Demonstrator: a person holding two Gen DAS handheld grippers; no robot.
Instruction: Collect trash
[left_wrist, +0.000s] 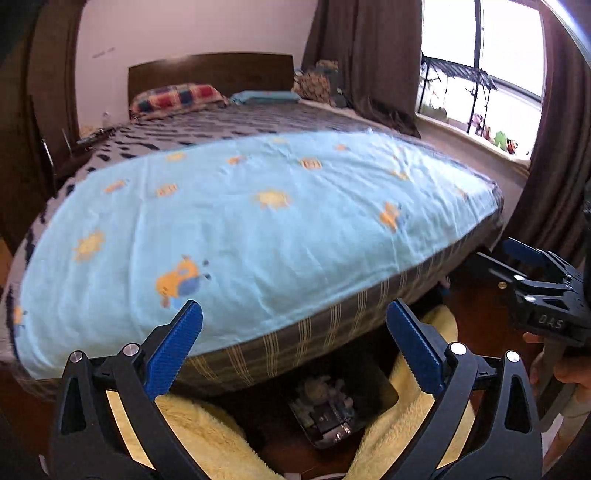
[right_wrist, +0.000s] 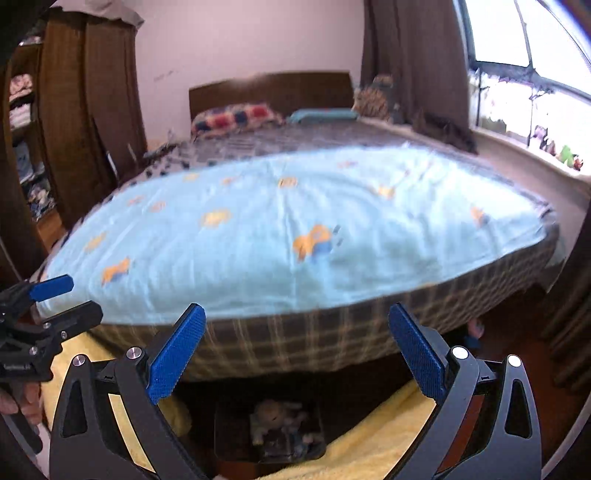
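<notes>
A dark bin (left_wrist: 343, 410) with crumpled trash inside stands on the floor at the foot of the bed; it also shows in the right wrist view (right_wrist: 269, 428). My left gripper (left_wrist: 293, 317) is open and empty, held above the bin and in front of the bed edge. My right gripper (right_wrist: 297, 321) is open and empty at about the same height. Each gripper shows at the side of the other's view: the right one (left_wrist: 517, 266), the left one (right_wrist: 55, 295).
A bed with a light blue printed sheet (left_wrist: 258, 221) fills the middle. A yellow fleece fabric (left_wrist: 207, 435) lies around the bin. Pillows (left_wrist: 177, 98) lie at the headboard. A window sill with toys (left_wrist: 498, 140) is at right, a wardrobe (right_wrist: 74, 110) at left.
</notes>
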